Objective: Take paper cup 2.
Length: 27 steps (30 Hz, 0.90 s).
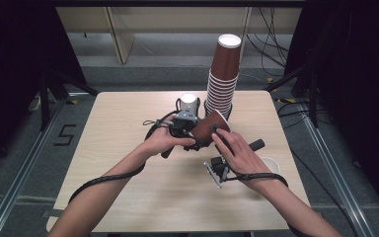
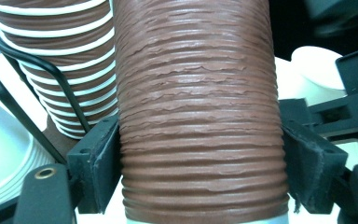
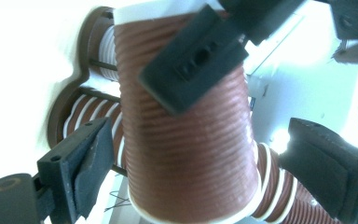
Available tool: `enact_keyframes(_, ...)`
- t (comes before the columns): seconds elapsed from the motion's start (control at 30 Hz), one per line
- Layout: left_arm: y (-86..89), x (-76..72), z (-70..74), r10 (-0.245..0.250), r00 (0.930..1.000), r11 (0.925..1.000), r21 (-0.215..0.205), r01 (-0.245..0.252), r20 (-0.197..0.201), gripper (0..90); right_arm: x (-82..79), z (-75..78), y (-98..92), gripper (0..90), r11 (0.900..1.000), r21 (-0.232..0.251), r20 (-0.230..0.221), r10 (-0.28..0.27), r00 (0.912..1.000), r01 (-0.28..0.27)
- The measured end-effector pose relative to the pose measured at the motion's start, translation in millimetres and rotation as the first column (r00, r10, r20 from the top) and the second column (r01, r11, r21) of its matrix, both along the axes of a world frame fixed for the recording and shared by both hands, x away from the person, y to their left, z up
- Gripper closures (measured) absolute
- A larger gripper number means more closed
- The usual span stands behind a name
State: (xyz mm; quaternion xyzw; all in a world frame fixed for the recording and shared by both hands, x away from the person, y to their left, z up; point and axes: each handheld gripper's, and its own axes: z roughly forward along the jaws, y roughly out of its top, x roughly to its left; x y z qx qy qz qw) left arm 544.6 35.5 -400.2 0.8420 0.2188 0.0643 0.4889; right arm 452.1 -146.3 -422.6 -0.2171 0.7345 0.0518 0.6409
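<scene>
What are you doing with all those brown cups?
A person works at a table with a hand-held gripper in each hand. The left hand-held gripper is clamped on one ribbed brown cup. The right hand-held gripper sits around that cup, jaws open. A tall stack of cups stands behind.

High view: fixed above the near edge of the tabletop (image 1: 128, 197), facing forward and down; whole surface and floor beyond in frame. Left gripper view: riding on left hand-held gripper (image 2: 200, 172), looking along its jaws, very near the ribbed brown cup (image 2: 198, 112). Right gripper view: riding on right hand-held gripper (image 3: 223, 168), turned, equally near. Shared by all three: same cup and the cup stack (image 1: 223, 81) behind.
</scene>
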Motion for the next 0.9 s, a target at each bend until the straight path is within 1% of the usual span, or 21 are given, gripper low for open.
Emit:
enact_keyframes(0.03,0.6,0.2,0.1,0.005,1.0000,1.0000,0.003,-0.005,0.004,22.4,-0.6,0.2,-1.3,10.0,1.000,0.018,-0.016,-0.011,0.9998,0.011)
enact_keyframes(0.07,1.0,0.6,-0.1,0.007,1.0000,1.0000,-0.004,-0.007,0.001,22.4,0.7,1.9,-0.7,10.0,0.999,0.038,0.000,0.012,0.9999,-0.012)
enact_keyframes(0.1,1.5,0.4,0.3,0.018,0.9998,0.9998,-0.001,-0.018,0.003,22.4,-0.5,2.4,-1.8,10.0,0.999,0.052,-0.011,-0.004,0.9999,0.005)
enact_keyframes(0.13,2.2,0.9,0.6,0.019,0.9998,0.9998,0.000,-0.019,0.003,22.5,-0.9,5.9,-2.8,10.0,1.000,0.026,-0.023,-0.014,0.9996,0.015)
enact_keyframes(0.17,2.4,1.3,0.5,0.022,0.9997,0.9998,-0.002,-0.022,0.004,22.4,-2.1,7.2,-3.9,10.1,0.999,0.039,-0.039,-0.034,0.9987,0.036)
enact_keyframes(0.2,2.5,1.7,0.0,0.021,0.9998,0.9998,-0.004,-0.021,0.002,22.4,1.9,7.0,-3.1,10.1,0.997,0.078,-0.006,0.020,0.9998,-0.019)
enact_keyframes(0.23,2.5,1.9,-0.5,0.023,0.9997,0.9997,-0.004,-0.023,0.002,22.4,2.0,9.7,-3.2,10.2,0.998,0.066,-0.002,0.019,0.9998,-0.019)
enact_keyframes(0.27,2.6,2.2,-1.0,0.023,0.9997,0.9997,-0.001,-0.023,0.002,22.4,-1.0,7.7,-5.6,10.3,0.995,0.093,-0.048,-0.038,0.9981,0.043)
enact_keyframes(0.3,2.7,2.5,-1.5,0.020,0.9998,0.9998,-0.002,-0.020,0.000,22.4,0.1,13.1,-5.5,10.3,0.999,0.024,-0.031,-0.034,0.9989,0.035)
enact_keyframes(0.33,2.7,2.6,-1.9,0.022,0.9998,0.9997,-0.004,-0.022,-0.001,22.4,3.3,11.3,-4.9,10.5,0.997,0.075,0.008,0.017,0.9998,-0.018)
enact_keyframes(0.37,2.7,2.4,-2.0,0.026,0.9997,0.9997,-0.003,-0.026,0.000,22.4,3.1,11.8,-5.3,10.6,0.997,0.071,0.000,0.011,0.9999,-0.011)
enact_keyframes(0.4,2.8,2.6,-2.3,0.026,0.9997,0.9997,-0.003,-0.026,0.001,22.4,0.8,9.1,-7.4,10.6,0.995,0.089,-0.032,-0.032,0.9990,0.035)
enact_keyframes(0.43,2.9,2.6,-2.5,0.028,0.9996,0.9996,-0.003,-0.028,0.002,22.4,2.5,14.0,-6.4,10.7,1.000,0.028,-0.005,0.000,1.0000,0.000)
enact_keyframes(0.5,3.3,2.7,-3.0,0.032,0.9995,0.9995,-0.007,-0.032,0.003,22.4,0.8,12.3,-7.9,11.2,0.998,0.057,-0.038,-0.033,0.9988,0.035)
enact_keyframes(0.57,3.9,3.4,-3.8,0.030,0.9995,0.9994,-0.014,-0.030,0.006,22.4,1.3,11.5,-8.8,11.5,0.994,0.105,-0.045,-0.016,0.9988,0.020)
enact_keyframes(0.67,4.6,3.9,-4.7,0.040,0.9991,0.9990,-0.019,-0.040,0.011,22.4,0.5,15.4,-9.0,12.1,0.991,0.130,-0.088,-0.029,0.9957,0.041)
enact_keyframes(0.73,5.4,4.3,-5.8,0.039,0.9992,0.9989,-0.025,-0.039,0.012,22.4,1.6,19.3,-9.2,12.4,0.985,0.170,-0.123,-0.012,0.9923,0.033)
enact_keyframes(0.77,5.8,4.2,-6.3,0.041,0.9991,0.9988,-0.028,-0.041,0.010,22.4,1.7,19.8,-10.0,12.5,0.977,0.209,-0.149,-0.017,0.9886,0.048)
enact_keyframes(0.8,6.1,4.0,-6.9,0.048,0.9988,0.9985,-0.028,-0.047,0.015,22.4,2.5,25.1,-10.1,12.6,0.980,0.194,-0.149,-0.005,0.9888,0.034)
enact_keyframes(0.87,6.7,3.7,-8.1,0.054,0.9984,0.9981,-0.030,-0.054,0.018,22.4,1.8,27.6,-12.3,13.4,0.959,0.273,-0.190,-0.019,0.9817,0.072)
enact_keyframes(0.9,6.8,3.5,-8.8,0.059,0.9980,0.9978,-0.032,-0.059,0.023,22.4,2.7,31.3,-12.8,14.0,0.954,0.292,-0.190,-0.015,0.9817,0.071)
